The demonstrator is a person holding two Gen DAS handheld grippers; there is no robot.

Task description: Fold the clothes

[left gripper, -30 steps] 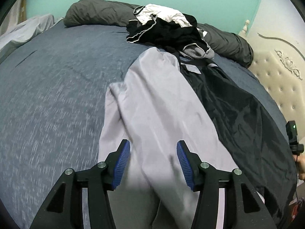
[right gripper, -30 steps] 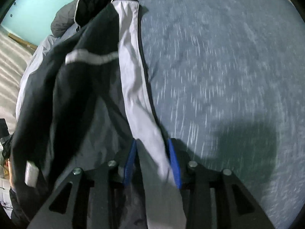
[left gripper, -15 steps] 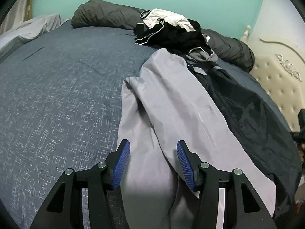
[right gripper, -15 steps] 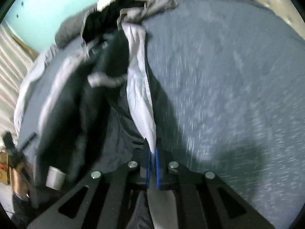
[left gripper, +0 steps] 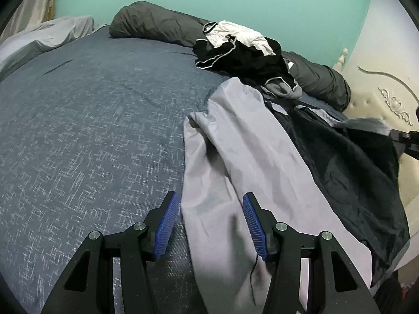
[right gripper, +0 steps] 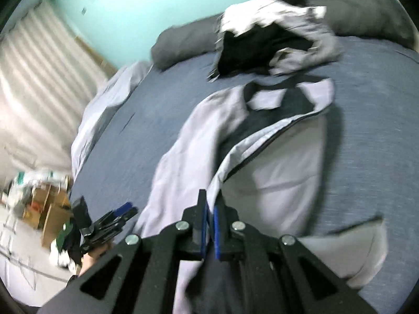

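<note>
A grey and black jacket lies on the blue bed (left gripper: 78, 130). Its grey sleeve (left gripper: 235, 157) runs toward my left gripper (left gripper: 209, 219), which is open with the sleeve's lower part between the blue pads, not clamped. The jacket's dark lining (left gripper: 340, 170) spreads to the right. My right gripper (right gripper: 210, 218) is shut on the jacket's grey front edge (right gripper: 262, 157) and holds it lifted over the body. The left gripper also shows in the right wrist view (right gripper: 115, 217), low at the bed's near edge.
A heap of black and white clothes (left gripper: 243, 49) sits by the dark grey pillows (left gripper: 157, 26) at the far side. A cream headboard (left gripper: 379, 91) is on the right. A light grey sheet (left gripper: 44, 36) lies far left. Boxes (right gripper: 44, 209) stand on the floor.
My right gripper closed on the jacket's front edge and swung it up and over the body. The left gripper drifted left, so the sleeve now lies toward its right pad.
</note>
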